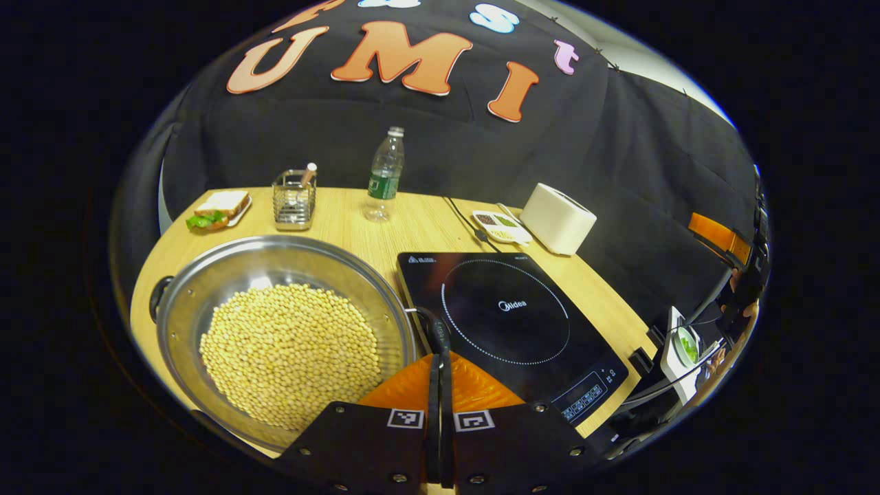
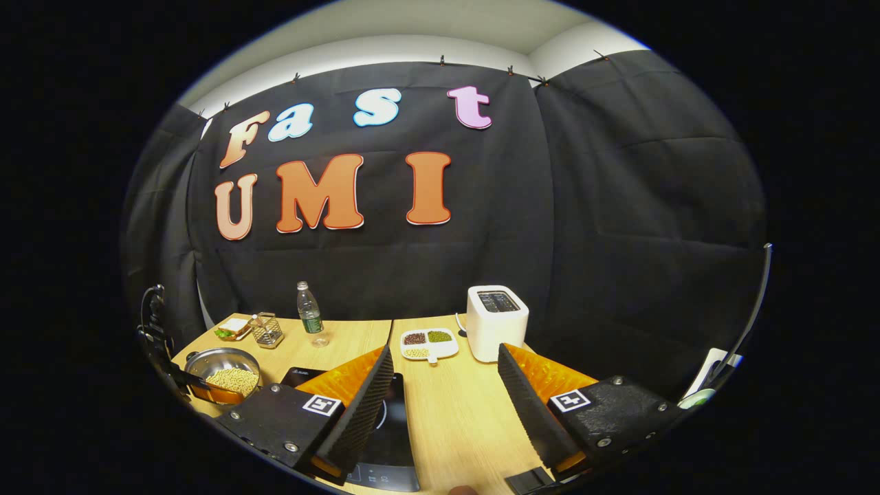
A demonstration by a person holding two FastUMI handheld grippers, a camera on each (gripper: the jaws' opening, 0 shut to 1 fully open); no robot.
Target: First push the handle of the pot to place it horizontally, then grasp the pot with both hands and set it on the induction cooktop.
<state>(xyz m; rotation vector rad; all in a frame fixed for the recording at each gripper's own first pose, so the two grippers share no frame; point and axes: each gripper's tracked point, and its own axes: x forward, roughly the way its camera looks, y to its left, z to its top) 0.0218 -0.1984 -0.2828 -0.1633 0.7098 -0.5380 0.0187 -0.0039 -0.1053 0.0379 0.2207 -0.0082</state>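
Note:
A steel pot (image 1: 185,309) full of pale beans sits on the wooden table at the left in the left gripper view. Its black side handle (image 1: 437,331) sticks out from the rim toward the black induction cooktop (image 1: 509,316) just to its right. My left gripper (image 1: 440,361) is shut, and its tips touch that handle. In the right gripper view the pot (image 2: 223,375) is small at the far left, with the left gripper (image 2: 165,357) beside it. My right gripper (image 2: 447,385) hangs open over the table, and one finger partly hides the cooktop (image 2: 392,433).
Along the table's back stand a sandwich plate (image 1: 220,208), a wire holder (image 1: 294,201), a water bottle (image 1: 385,175), a divided dish of beans (image 1: 500,227) and a white toaster (image 1: 557,218). A cable (image 1: 462,214) runs to the cooktop. The table edge is near on the right.

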